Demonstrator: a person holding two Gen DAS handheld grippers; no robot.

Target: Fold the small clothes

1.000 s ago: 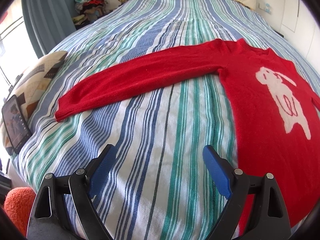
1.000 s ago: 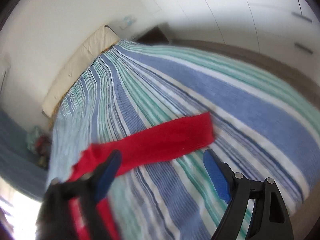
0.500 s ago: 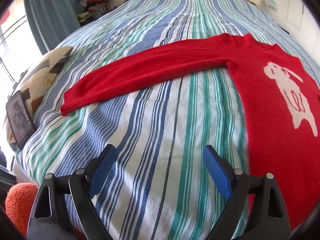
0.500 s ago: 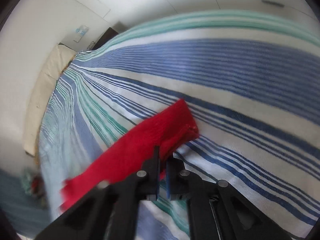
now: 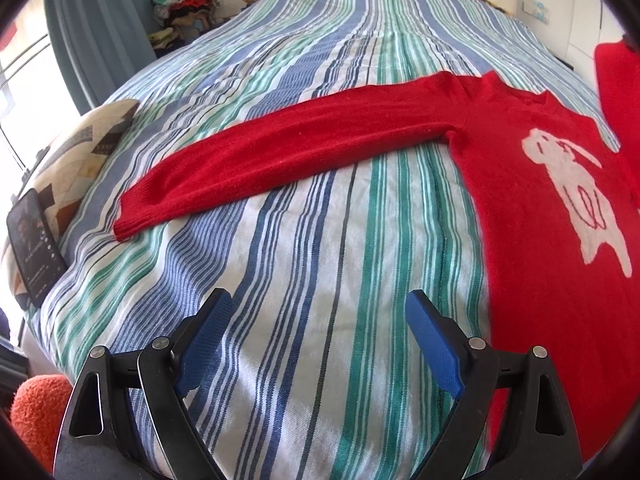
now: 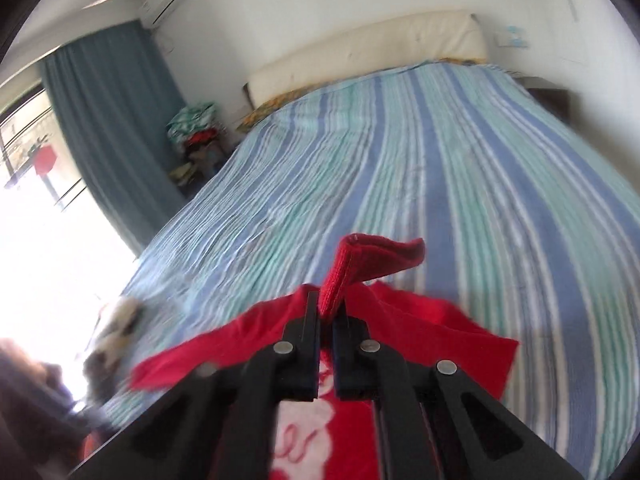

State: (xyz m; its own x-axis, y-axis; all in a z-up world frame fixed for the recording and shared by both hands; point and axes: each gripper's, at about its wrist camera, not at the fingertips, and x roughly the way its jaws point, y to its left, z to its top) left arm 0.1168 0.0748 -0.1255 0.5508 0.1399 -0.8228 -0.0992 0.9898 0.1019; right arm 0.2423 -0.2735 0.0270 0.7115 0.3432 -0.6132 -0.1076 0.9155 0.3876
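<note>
A small red sweater [image 5: 532,208] with a white rabbit motif lies flat on the striped bed. Its left sleeve [image 5: 288,156] stretches out to the left. My left gripper [image 5: 320,340] is open and empty, hovering over bare bedspread below that sleeve. My right gripper [image 6: 327,312] is shut on the cuff of the right sleeve [image 6: 360,268] and holds it lifted above the sweater body [image 6: 420,340]. The raised sleeve also shows at the right edge of the left wrist view [image 5: 618,92].
The striped bedspread [image 5: 304,272] covers the whole bed. A patterned cushion [image 5: 76,160] and a dark phone [image 5: 34,240] lie at the left edge. An orange fuzzy object [image 5: 38,408] sits below the bed's corner. A curtain [image 6: 112,120] and clothes pile [image 6: 196,128] stand beyond.
My right gripper closed on the right sleeve cuff and lifted it up and over toward the sweater body. My left gripper stayed open and shifted slightly to the left.
</note>
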